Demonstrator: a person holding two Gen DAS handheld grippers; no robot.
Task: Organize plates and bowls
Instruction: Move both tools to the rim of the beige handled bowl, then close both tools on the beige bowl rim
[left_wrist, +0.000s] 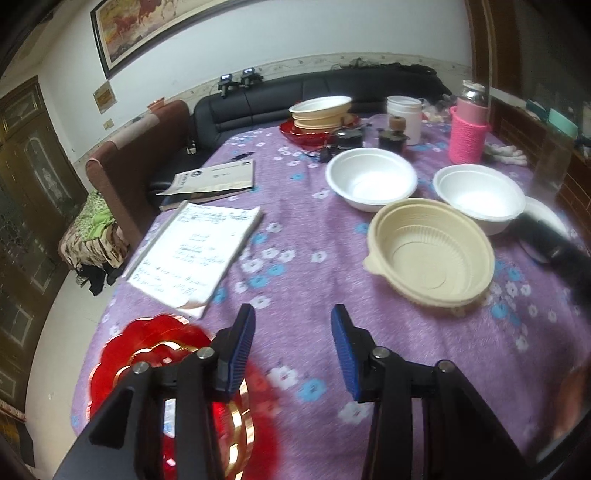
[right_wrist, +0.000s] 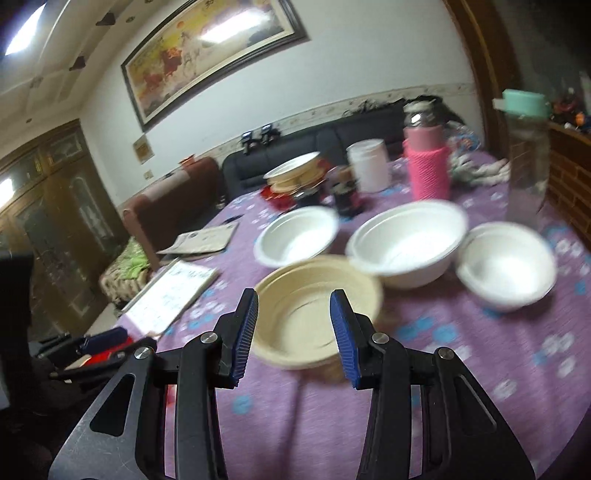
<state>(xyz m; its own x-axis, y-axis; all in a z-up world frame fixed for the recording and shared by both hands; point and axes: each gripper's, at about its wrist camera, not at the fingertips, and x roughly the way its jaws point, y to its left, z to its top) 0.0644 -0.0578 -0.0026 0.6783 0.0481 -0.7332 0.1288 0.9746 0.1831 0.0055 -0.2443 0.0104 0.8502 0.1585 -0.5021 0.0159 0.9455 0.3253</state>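
My left gripper (left_wrist: 292, 314) hovers open over the purple tablecloth with nothing between its blue pads. A red plate with a gold rim (left_wrist: 147, 350) lies just under and left of its left finger, partly hidden. A beige ribbed bowl (left_wrist: 430, 254) rests ahead to the right, with two white bowls (left_wrist: 371, 177) (left_wrist: 480, 195) behind it. A far stack (left_wrist: 321, 110) has a white bowl on beige bowls on a red plate. My right gripper (right_wrist: 294, 299) is open above the beige bowl (right_wrist: 321, 280), pads clear of it. White bowls (right_wrist: 299, 236) (right_wrist: 406, 243) (right_wrist: 506, 266) sit beyond.
An open notebook (left_wrist: 195, 254) and a booklet (left_wrist: 214, 181) lie at the table's left edge. A pink knit-covered bottle (left_wrist: 467, 129), a white jar (left_wrist: 404, 114) and small dark pots stand at the back. A clear bottle with a teal lid (right_wrist: 526, 155) stands at the right.
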